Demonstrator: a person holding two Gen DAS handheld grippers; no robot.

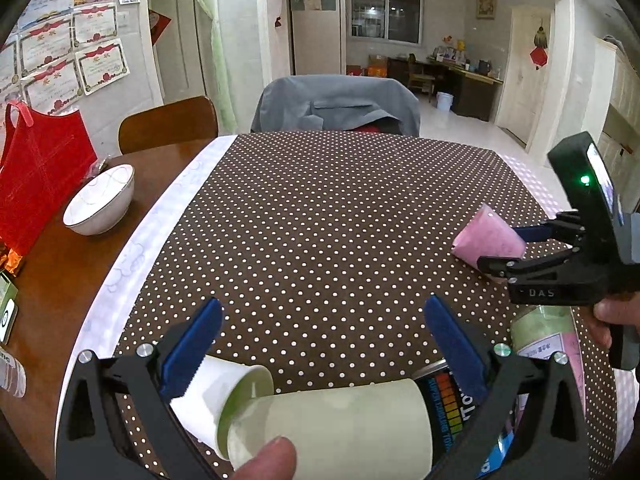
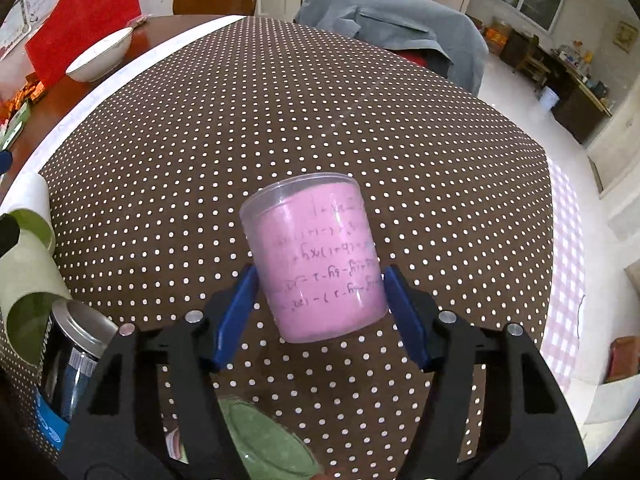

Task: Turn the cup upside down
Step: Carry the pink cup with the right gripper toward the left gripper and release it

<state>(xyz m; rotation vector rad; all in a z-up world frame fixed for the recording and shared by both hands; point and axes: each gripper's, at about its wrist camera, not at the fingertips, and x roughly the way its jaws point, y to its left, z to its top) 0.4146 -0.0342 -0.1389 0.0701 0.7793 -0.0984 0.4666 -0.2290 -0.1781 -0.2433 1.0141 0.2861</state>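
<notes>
A table (image 1: 168, 168) covered by a brown dotted cloth (image 1: 320, 216) fills both views. On its bare wood side sits a white bowl (image 1: 100, 200). The right gripper (image 2: 318, 308) has its blue fingers (image 2: 236, 312) pressed against the sides of a pink cup (image 2: 316, 256), which is tilted above the cloth near the right edge. The left gripper (image 1: 320, 344) is wide open, holding nothing; pale green cups (image 1: 332, 420) lie just beneath it.

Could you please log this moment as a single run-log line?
right claw: around pink cup, contact unclear | cup: tilted above dotted tablecloth | left claw: open, idle
</notes>
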